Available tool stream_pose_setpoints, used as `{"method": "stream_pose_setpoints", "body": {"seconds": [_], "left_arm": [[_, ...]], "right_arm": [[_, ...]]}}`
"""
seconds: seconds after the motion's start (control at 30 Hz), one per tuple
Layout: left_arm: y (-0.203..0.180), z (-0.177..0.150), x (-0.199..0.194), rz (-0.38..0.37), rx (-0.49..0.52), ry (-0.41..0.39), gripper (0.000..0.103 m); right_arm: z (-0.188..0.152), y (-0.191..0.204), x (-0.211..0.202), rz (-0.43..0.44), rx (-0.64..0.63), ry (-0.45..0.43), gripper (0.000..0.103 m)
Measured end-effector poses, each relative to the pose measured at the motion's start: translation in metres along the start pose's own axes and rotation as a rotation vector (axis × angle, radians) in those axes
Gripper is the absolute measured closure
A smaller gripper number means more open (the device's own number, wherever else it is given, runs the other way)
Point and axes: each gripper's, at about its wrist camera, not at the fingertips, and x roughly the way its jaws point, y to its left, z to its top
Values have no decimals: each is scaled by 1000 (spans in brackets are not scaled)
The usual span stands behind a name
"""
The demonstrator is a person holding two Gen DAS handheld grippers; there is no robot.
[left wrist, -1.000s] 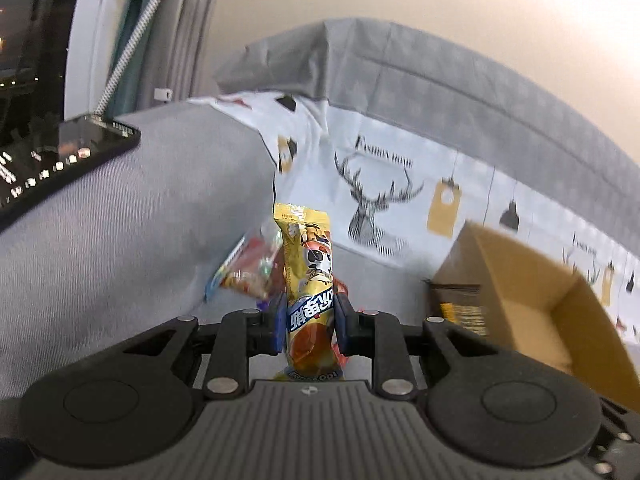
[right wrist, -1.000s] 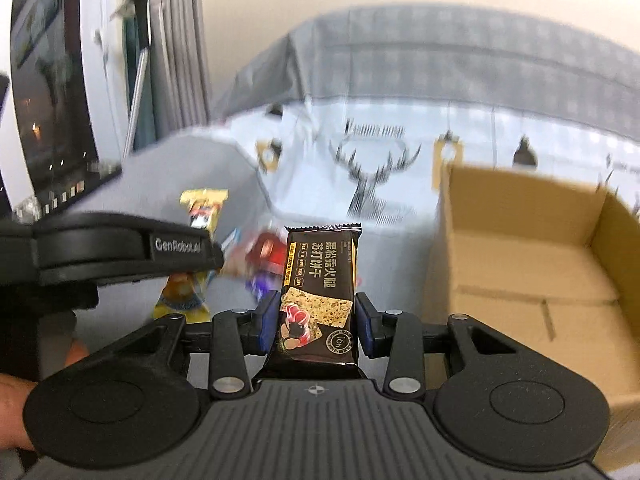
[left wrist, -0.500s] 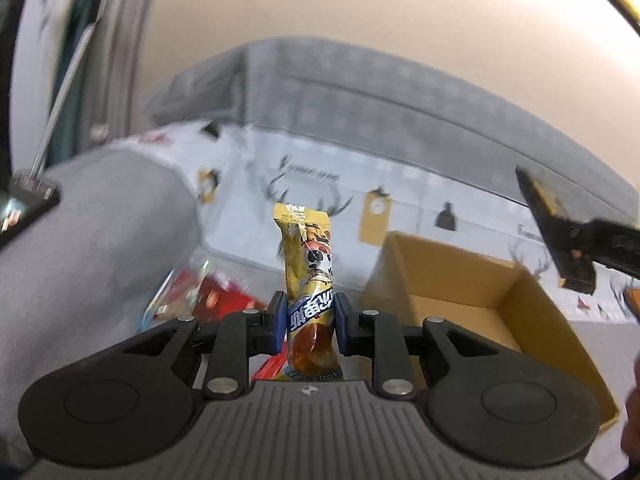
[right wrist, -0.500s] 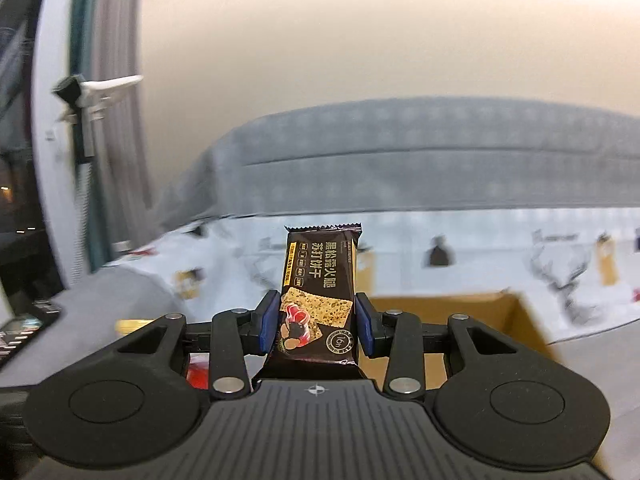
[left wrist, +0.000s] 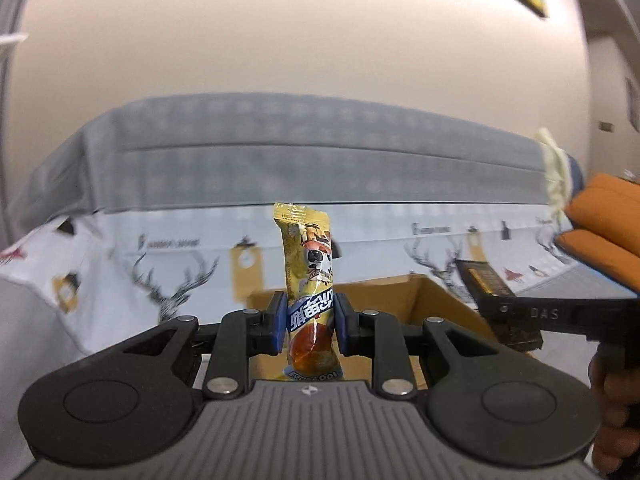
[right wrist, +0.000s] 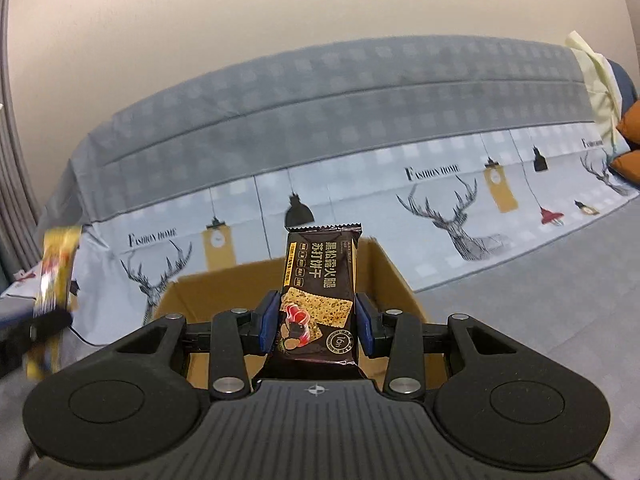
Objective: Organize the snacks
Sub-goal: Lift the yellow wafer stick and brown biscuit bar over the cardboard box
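Observation:
My left gripper [left wrist: 310, 326] is shut on a yellow snack packet [left wrist: 309, 276] that stands upright between its blue pads. My right gripper [right wrist: 316, 326] is shut on a dark brown cracker packet [right wrist: 320, 292], also upright. An open cardboard box [left wrist: 428, 300] sits on the sofa just behind both grippers; its far wall [right wrist: 224, 292] shows in the right wrist view. The right gripper with its dark packet [left wrist: 486, 282] reaches in from the right edge of the left wrist view. The yellow packet [right wrist: 56, 256] appears blurred at the left edge of the right wrist view.
A grey sofa backrest [left wrist: 304, 152] runs across behind the box, with a deer-print cover [right wrist: 452, 216] over the seat. Orange cushions [left wrist: 604, 224] lie at the far right. A person's hand [left wrist: 612, 400] holds the right gripper's handle. A beige wall rises above the sofa.
Both grippers swung right and rose, away from the snack pile by the armrest, and now face the box and backrest. Each keeps its packet. The snack pile and armrest have left view.

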Motion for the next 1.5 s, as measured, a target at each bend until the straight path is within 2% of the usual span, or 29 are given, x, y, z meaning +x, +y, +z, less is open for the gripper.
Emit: {"method": "stream_pose_setpoints", "body": {"seconds": [0.07,0.13,0.27,0.6,0.87,1.5], "left_arm": [[-6,-10,4,3,17,24,76],[-9,-15,10,-19,-8,59,76],[-25,-17,16,-52,42,46,76],[-28,-24,33,-91,-10,127,76],[-34,-25,31,-123,23,126,76],[-28,-22,30,-149,4,117,76]], "right_arm": [[-1,-1,1,-10,-26,6,61],[-2,-3,-2,-18,-57,5,61],[-3,-2,0,-30,-108,5,61],[-3,1,7,-49,-120,23,61],[-4,4,12,-75,-125,53,61],[-8,2,13,-66,-134,52,61]]}}
